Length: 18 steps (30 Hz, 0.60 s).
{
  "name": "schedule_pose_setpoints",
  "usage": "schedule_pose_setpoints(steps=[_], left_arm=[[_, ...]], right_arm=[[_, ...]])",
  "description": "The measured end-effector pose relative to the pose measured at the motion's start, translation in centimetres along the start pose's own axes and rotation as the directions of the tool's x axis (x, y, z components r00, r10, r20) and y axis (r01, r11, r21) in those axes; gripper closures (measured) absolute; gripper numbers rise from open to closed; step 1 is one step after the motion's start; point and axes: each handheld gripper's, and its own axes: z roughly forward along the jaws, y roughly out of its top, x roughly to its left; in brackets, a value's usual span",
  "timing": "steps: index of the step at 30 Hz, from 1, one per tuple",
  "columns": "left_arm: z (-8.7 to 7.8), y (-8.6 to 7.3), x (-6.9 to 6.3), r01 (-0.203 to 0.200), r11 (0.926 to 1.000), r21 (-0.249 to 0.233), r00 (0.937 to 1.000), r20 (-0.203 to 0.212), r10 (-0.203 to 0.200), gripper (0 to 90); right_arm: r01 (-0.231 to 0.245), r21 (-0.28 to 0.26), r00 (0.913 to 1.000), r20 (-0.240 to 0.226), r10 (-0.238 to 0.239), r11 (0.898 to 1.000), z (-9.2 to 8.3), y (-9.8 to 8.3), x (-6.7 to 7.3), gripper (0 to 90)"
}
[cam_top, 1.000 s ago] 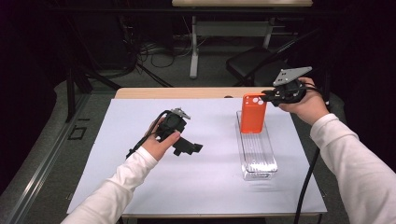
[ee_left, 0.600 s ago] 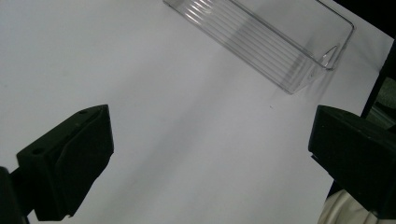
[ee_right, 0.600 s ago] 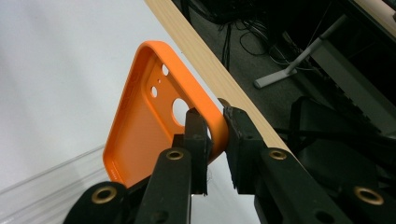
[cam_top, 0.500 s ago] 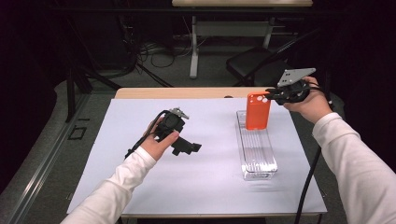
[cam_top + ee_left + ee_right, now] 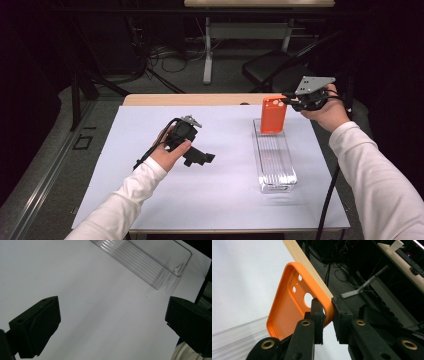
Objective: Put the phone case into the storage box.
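No text, label or number seems legible on anything here.

Lab, dark backdrop, floor cables [image 5: 165, 55]

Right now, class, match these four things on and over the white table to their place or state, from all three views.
1 orange phone case
2 clear tray
3 left gripper
4 right gripper

a lies lengthwise on the table
b open, holds nothing
c shut on the case's edge
d hangs upright over the tray's far end

Pairs: 1-d, 2-a, 3-b, 4-c
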Motion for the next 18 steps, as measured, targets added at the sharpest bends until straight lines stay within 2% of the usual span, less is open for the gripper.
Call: schedule_pose_setpoints(steps=[18], left_arm=[[-0.1,-0.1,0.5,0.01,0.9999,0.002,0.9999,-0.009,-0.01,0.5]], right_arm=[[0.027,-0.032,0.996,0.086,-0.024,0.999,1.8,-2.1,1.0,79.9]])
